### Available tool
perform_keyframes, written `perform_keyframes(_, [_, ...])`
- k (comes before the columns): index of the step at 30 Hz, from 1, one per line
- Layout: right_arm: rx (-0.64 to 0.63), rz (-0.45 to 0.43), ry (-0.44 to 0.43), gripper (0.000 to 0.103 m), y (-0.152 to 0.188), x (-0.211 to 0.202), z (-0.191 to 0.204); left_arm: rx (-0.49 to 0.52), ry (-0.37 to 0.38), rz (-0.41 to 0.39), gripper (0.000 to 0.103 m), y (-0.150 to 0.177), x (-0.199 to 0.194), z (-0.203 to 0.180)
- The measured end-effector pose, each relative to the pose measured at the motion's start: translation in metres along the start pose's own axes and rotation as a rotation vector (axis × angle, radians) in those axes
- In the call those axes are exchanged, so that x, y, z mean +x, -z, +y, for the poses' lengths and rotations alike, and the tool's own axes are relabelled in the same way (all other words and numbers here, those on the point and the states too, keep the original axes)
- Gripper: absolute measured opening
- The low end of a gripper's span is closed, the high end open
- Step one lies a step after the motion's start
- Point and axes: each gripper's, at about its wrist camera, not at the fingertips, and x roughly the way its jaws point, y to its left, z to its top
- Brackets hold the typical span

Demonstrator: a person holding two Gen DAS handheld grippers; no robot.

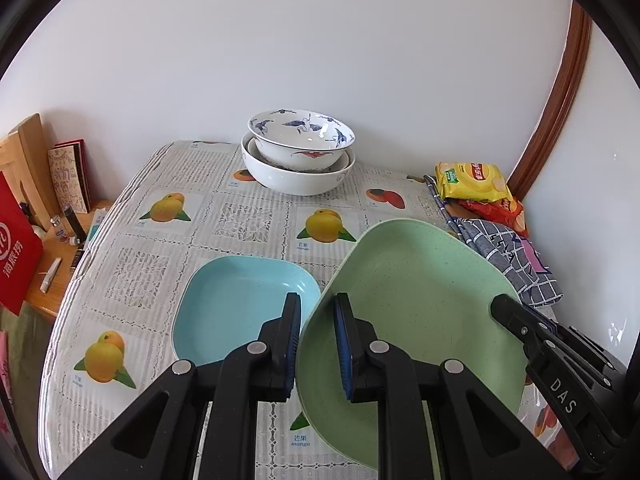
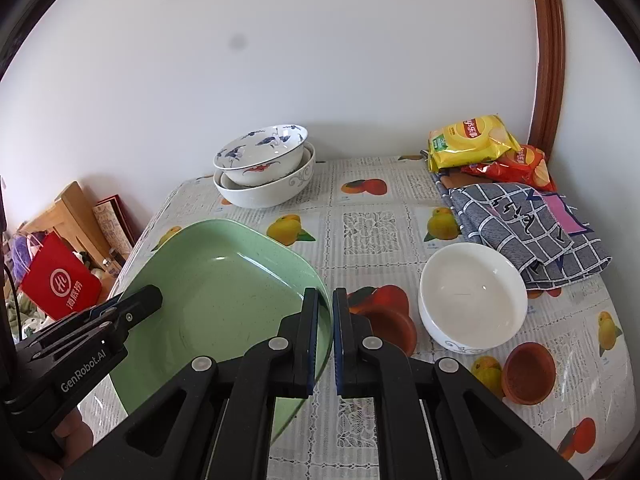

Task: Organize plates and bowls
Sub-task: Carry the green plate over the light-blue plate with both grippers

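Observation:
Both grippers hold a green square plate, also in the right wrist view. My left gripper is shut on its left rim. My right gripper is shut on its right rim. The plate is tilted above the table. A light blue square plate lies on the table just left of the green one. Two stacked patterned bowls stand at the back by the wall, also in the right wrist view. A plain white bowl sits right of my right gripper.
The table has a fruit-print cloth. Snack bags and a folded checked cloth lie at the back right corner. A red bag and a wooden side table with small items stand left of the table.

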Motion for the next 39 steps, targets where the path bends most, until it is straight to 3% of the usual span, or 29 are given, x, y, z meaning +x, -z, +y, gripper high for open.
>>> perform_keyframes(39, [-0.035, 0.019, -0.031, 0.007, -0.001, 0.017, 0.033, -0.055, -0.033, 0.013, 0.017, 0.003, 0.003, 0.035])
